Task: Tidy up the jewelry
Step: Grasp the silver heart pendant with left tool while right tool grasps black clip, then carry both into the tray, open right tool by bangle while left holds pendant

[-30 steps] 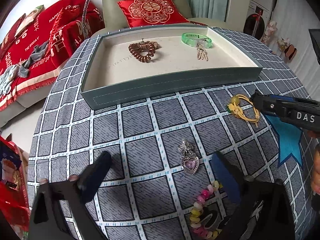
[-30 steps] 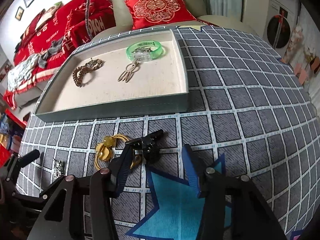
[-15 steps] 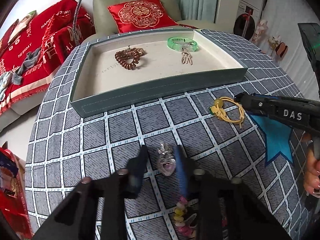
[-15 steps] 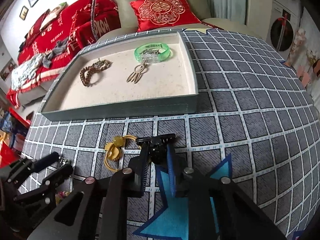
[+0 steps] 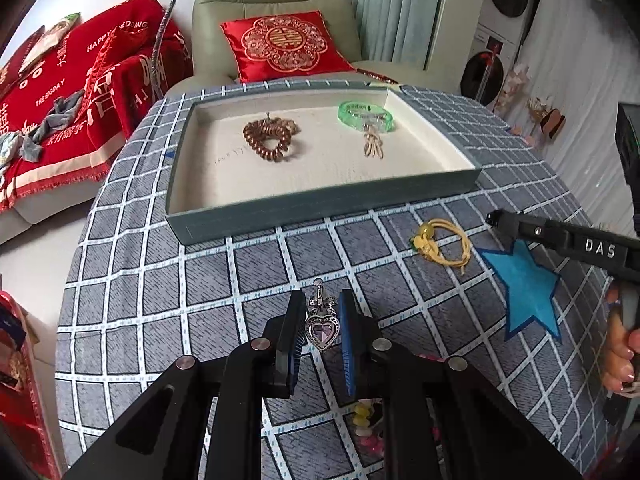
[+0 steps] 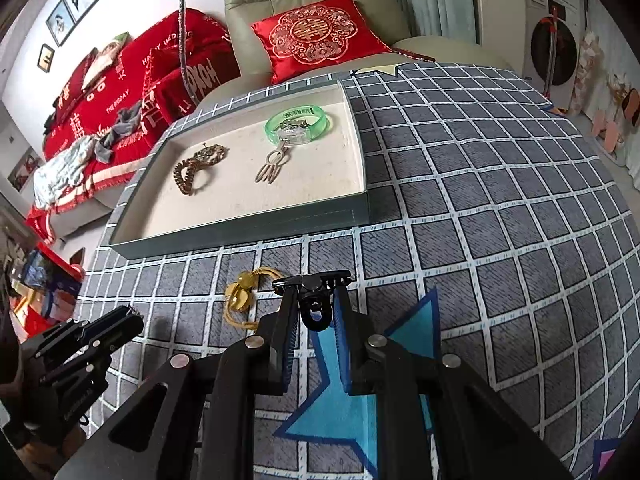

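My left gripper (image 5: 322, 298) is shut on a silver heart pendant (image 5: 322, 330), held just above the checked cloth. In the right wrist view my right gripper (image 6: 315, 299) is shut on a small black clip (image 6: 313, 282). A yellow cord bracelet (image 6: 240, 298) lies on the cloth just left of it. The grey tray (image 5: 320, 202) stands beyond both grippers. It holds a brown coil bracelet (image 5: 268, 140), a green bangle (image 5: 366, 116) and a gold pendant (image 5: 373, 146). A pastel bead bracelet (image 5: 362, 416) lies partly hidden under my left gripper.
A blue star (image 6: 340, 412) is printed on the cloth (image 6: 500, 200) beneath my right gripper. A person's hand (image 5: 620, 352) holds the right tool at the edge of the left view. A green armchair with a red cushion (image 5: 284, 46) stands behind the table, a red-covered sofa (image 5: 80, 92) to the left.
Both grippers closed: the left on the heart pendant, the right on the black clip. Both have since risen slightly from the cloth with their pieces.
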Action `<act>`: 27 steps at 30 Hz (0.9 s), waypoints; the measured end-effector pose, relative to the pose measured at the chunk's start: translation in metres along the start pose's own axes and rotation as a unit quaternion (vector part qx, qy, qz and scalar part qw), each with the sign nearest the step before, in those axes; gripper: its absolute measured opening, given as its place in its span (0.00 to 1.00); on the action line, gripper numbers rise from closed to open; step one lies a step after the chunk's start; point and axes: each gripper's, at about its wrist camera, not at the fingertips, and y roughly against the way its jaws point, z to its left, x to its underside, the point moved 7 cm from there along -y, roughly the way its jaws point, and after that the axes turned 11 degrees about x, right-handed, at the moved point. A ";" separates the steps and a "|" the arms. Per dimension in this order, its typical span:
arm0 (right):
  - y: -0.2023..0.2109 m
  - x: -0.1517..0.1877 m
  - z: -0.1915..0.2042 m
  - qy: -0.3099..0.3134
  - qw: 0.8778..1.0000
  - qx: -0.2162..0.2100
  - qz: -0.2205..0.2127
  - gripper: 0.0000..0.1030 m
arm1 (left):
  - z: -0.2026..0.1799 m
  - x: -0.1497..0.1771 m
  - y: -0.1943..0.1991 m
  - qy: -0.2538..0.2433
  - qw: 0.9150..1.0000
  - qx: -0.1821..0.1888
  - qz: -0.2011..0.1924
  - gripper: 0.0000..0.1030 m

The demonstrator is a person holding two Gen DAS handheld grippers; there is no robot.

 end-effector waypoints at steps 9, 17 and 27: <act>0.021 -0.002 0.006 0.007 1.000 -0.008 -0.011 0.19 | 0.003 -0.013 0.016 0.006 1.000 0.012 -0.025 0.31; 0.030 -0.015 0.012 0.008 1.000 -0.016 -0.017 0.19 | 0.010 -0.033 0.028 0.004 0.999 0.016 -0.048 0.31; 0.032 -0.043 0.029 0.022 0.999 -0.024 -0.031 0.19 | 0.021 -0.066 0.029 -0.003 0.998 0.008 -0.068 0.31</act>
